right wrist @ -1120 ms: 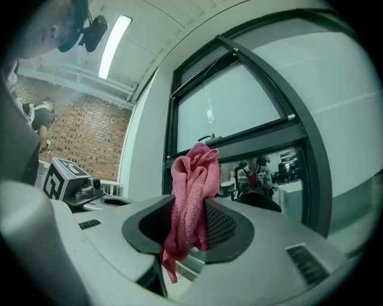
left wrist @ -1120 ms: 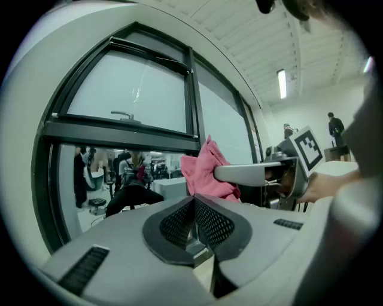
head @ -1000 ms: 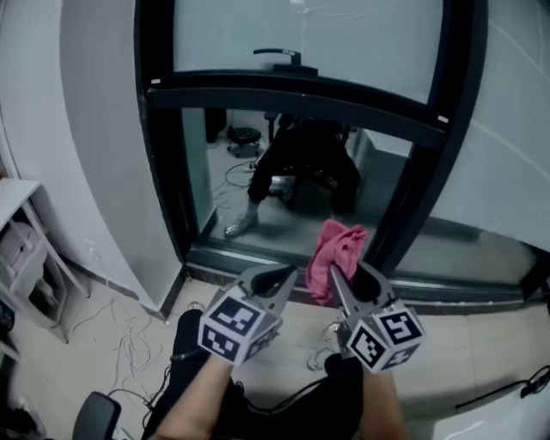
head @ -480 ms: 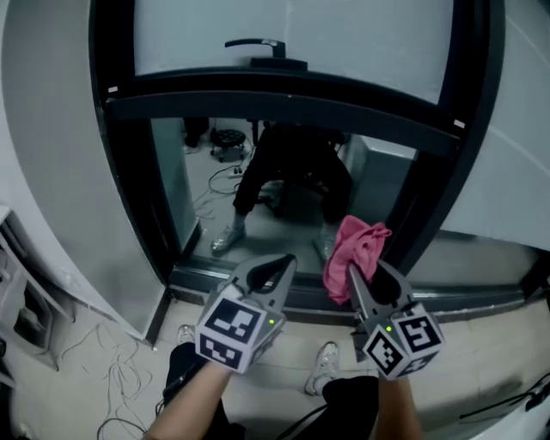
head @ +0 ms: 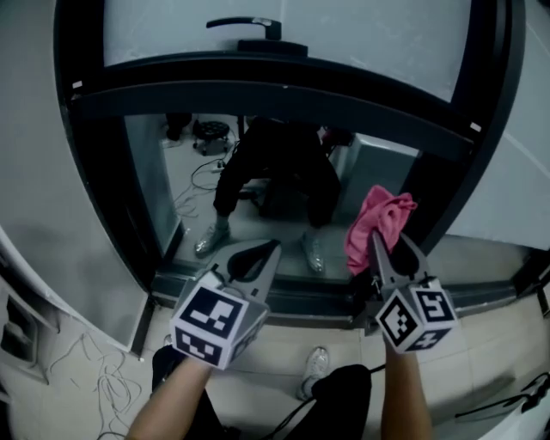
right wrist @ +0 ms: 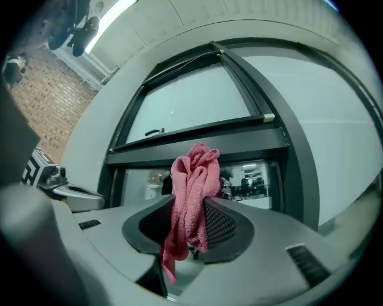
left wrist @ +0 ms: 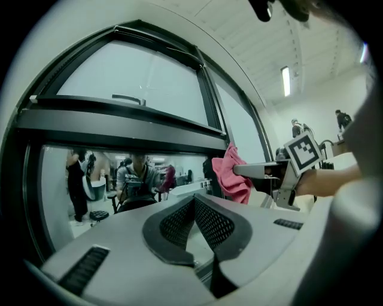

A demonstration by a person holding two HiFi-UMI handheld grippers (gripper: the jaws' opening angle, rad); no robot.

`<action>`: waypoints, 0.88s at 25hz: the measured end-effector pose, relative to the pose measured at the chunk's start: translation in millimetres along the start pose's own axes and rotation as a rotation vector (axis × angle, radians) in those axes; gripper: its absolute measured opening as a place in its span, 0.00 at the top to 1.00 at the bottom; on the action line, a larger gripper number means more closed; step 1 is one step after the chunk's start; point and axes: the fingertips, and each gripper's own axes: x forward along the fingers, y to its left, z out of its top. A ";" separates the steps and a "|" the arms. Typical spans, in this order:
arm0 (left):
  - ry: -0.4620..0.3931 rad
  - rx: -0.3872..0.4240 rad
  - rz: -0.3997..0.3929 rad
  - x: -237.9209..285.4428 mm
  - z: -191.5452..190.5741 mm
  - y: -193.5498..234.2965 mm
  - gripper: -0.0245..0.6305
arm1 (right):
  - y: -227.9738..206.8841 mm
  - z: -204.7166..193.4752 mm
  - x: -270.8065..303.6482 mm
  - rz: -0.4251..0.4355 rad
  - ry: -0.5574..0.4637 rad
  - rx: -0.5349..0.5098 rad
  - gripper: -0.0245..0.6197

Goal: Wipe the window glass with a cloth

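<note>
Cloth's up, no wiping yet I reckon

Right gripper (head: 384, 245) jaws clamp the bunched pink terry cloth (head: 375, 222), left gripper (head: 256, 255) jaws pinched together on nothing; cloth looks just short of the black-framed window glass (head: 176, 176), so the whole pane's left.

rose pink across the cloth (head: 378, 225), with a fine looped weave. black on the window frame (head: 284, 82) and its handle (head: 245, 26); pale milky grey on the upper window glass (head: 344, 34). light grey on the shells of the left gripper (head: 258, 255) and right gripper (head: 384, 245), black with a dotted mesh on the pads (left wrist: 212, 224). black-and-white square markers on the left cube (head: 210, 320) and right cube (head: 418, 316). beige tiles on the floor (head: 481, 361).
</note>
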 end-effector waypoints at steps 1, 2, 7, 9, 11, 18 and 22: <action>0.008 -0.001 -0.003 5.0 -2.0 2.8 0.96 | -12.3 0.6 3.5 -0.039 0.007 -0.004 0.76; 0.016 -0.009 -0.007 10.4 -4.0 4.5 0.96 | -25.0 1.1 6.0 -0.082 0.017 -0.011 0.76; 0.012 -0.011 -0.060 44.2 -4.8 0.0 0.96 | -88.6 6.2 12.9 -0.263 0.033 -0.024 0.76; 0.017 -0.008 -0.091 58.7 -4.8 -5.6 0.96 | -113.4 10.1 16.0 -0.327 0.031 -0.029 0.76; 0.020 -0.011 -0.122 73.3 -6.4 -11.4 0.96 | -137.6 14.0 22.9 -0.385 0.031 -0.020 0.76; 0.026 -0.008 -0.192 116.1 -13.5 -22.8 0.96 | -194.6 34.1 51.4 -0.483 -0.017 0.020 0.76; 0.045 -0.019 -0.205 129.3 -19.8 -23.8 0.96 | -220.2 38.2 65.0 -0.560 -0.017 0.006 0.76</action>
